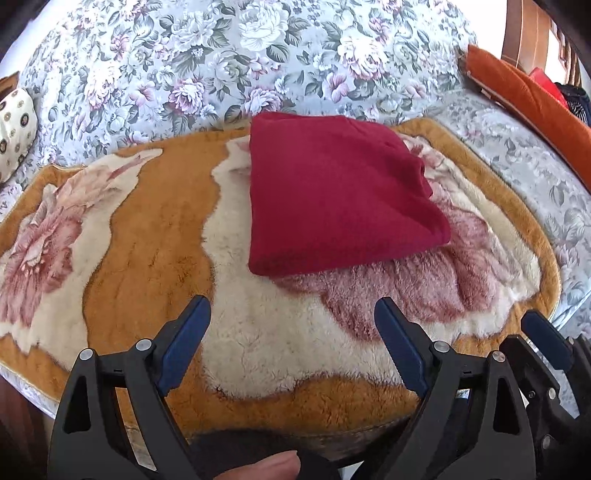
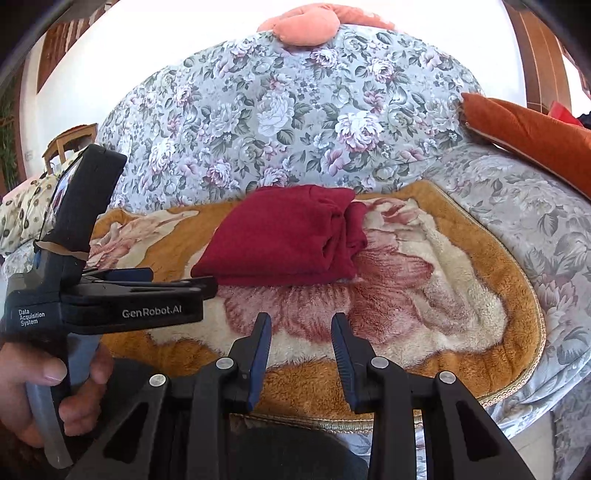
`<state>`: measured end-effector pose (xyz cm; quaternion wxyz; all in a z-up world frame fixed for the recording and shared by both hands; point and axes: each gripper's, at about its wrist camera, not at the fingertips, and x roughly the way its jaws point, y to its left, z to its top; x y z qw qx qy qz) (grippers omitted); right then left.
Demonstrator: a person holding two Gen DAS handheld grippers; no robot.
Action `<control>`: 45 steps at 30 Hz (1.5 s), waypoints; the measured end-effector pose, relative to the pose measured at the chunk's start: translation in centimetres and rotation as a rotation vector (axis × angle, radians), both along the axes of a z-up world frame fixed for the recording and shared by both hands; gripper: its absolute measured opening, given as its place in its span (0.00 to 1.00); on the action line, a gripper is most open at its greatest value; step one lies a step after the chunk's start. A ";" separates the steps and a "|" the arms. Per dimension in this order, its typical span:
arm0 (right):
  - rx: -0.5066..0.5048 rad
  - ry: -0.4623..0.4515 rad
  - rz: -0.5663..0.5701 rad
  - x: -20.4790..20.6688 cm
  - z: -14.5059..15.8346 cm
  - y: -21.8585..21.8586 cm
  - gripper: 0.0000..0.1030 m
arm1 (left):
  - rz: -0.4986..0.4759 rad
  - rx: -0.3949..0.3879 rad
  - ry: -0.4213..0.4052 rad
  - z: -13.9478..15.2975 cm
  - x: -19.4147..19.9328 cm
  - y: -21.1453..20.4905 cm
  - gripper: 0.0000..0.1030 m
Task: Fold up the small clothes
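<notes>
A dark red garment [image 1: 332,192] lies folded into a compact rectangle on a plush orange and cream floral blanket [image 1: 155,236]. It also shows in the right wrist view [image 2: 284,240], with layered folds on its right side. My left gripper [image 1: 291,310] is open and empty, held back from the garment's near edge. My right gripper [image 2: 301,321] is open with a narrower gap, empty, also short of the garment. The left gripper's body [image 2: 122,295] shows at the left in the right wrist view, and the right gripper's finger [image 1: 543,332] at the far right in the left wrist view.
A floral quilt [image 2: 295,118] is heaped behind the blanket. An orange cushion [image 2: 535,136] lies at the back right, a patterned pillow [image 1: 14,129] at the left, a pink cushion [image 2: 306,22] on top of the quilt. The bed's edge [image 2: 509,398] runs near right.
</notes>
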<state>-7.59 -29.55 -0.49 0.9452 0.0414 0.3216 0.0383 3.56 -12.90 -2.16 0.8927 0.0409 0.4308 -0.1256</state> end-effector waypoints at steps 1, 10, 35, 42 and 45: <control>-0.001 0.004 0.003 0.1 0.0 0.0 0.31 | 0.004 0.011 -0.004 0.0 -0.1 -0.1 0.88; -0.013 0.034 0.012 0.5 -0.3 0.2 0.31 | -0.001 0.009 0.012 -0.4 0.2 0.0 0.88; -0.020 0.078 0.016 1.3 -0.8 0.3 0.31 | -0.021 -0.031 0.054 -0.9 0.6 -0.1 0.88; -0.019 0.079 0.014 1.2 -0.8 0.2 0.31 | -0.017 -0.044 0.063 -0.9 0.7 0.2 0.88; -0.018 0.081 0.015 1.2 -0.9 0.2 0.31 | -0.018 -0.044 0.063 -0.9 0.7 0.2 0.88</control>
